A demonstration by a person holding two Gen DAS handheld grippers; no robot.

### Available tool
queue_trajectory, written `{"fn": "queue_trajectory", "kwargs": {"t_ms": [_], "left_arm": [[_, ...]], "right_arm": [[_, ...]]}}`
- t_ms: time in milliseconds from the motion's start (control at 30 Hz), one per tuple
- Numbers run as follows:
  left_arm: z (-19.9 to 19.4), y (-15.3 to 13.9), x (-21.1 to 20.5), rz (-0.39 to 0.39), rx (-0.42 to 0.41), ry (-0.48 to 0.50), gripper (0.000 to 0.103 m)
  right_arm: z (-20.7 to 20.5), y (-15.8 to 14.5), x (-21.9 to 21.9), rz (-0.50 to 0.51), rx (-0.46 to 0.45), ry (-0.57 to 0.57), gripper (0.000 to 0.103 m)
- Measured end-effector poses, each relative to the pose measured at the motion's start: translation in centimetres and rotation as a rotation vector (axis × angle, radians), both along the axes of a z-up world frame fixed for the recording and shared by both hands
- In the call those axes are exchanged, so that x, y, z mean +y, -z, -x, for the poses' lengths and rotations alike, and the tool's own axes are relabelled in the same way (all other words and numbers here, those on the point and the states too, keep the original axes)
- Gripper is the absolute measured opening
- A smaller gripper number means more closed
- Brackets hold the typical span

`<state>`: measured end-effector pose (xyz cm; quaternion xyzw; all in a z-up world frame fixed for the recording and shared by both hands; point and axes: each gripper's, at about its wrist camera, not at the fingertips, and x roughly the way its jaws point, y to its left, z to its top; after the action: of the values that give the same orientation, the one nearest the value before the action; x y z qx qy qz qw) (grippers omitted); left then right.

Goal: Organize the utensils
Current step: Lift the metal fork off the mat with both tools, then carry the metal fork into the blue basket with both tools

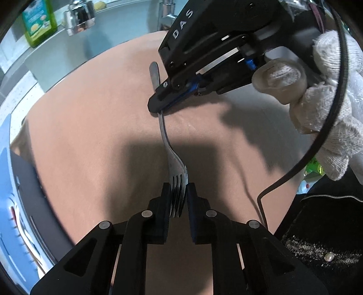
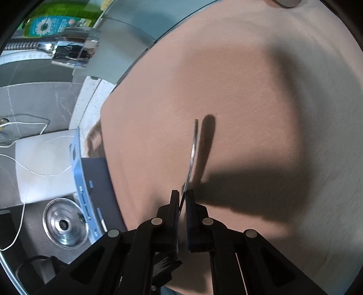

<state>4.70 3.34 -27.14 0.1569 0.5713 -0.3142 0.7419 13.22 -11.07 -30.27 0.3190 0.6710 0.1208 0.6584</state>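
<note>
Both grippers hold one metal fork (image 1: 169, 145) above a tan mat (image 1: 90, 127) that fills most of each view. In the left wrist view, the left gripper (image 1: 178, 190) sits at lower centre with its jaws narrow, the pads pressed on either side of the tine end of the fork. From there the fork runs up the centre of the frame to the right gripper (image 1: 158, 109), which enters from the upper right, held by a hand in a white knit glove (image 1: 329, 106); its jaws are clamped on the handle, and the handle tip projects beyond them toward the top of the frame. In the right wrist view, the right gripper (image 2: 183, 199) is at lower centre, nearly closed on the handle, which is seen edge-on and rises toward frame centre, casting a dark shadow on the mat just to its right. A green bottle (image 1: 39, 22) and a chrome faucet head (image 1: 79, 17) occupy the upper left. A sink drain (image 2: 64, 225) lies at the lower left of the right wrist view.
</note>
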Motion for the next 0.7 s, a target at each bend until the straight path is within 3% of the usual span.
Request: {"fn": "queue_trajectory", "kwargs": {"t_ms": [400, 700], "left_arm": [[0.8, -3.5, 3.7, 0.028, -0.068, -0.079, 0.011], [2.3, -6.3, 8.5, 0.018, -0.132, -0.201, 0.011]], "right_arm": [[0.0, -4.0, 4.4, -0.046, -0.076, -0.064, 0.003], [-0.9, -7.0, 11.4, -0.104, -0.135, -0.164, 0.003]]}}
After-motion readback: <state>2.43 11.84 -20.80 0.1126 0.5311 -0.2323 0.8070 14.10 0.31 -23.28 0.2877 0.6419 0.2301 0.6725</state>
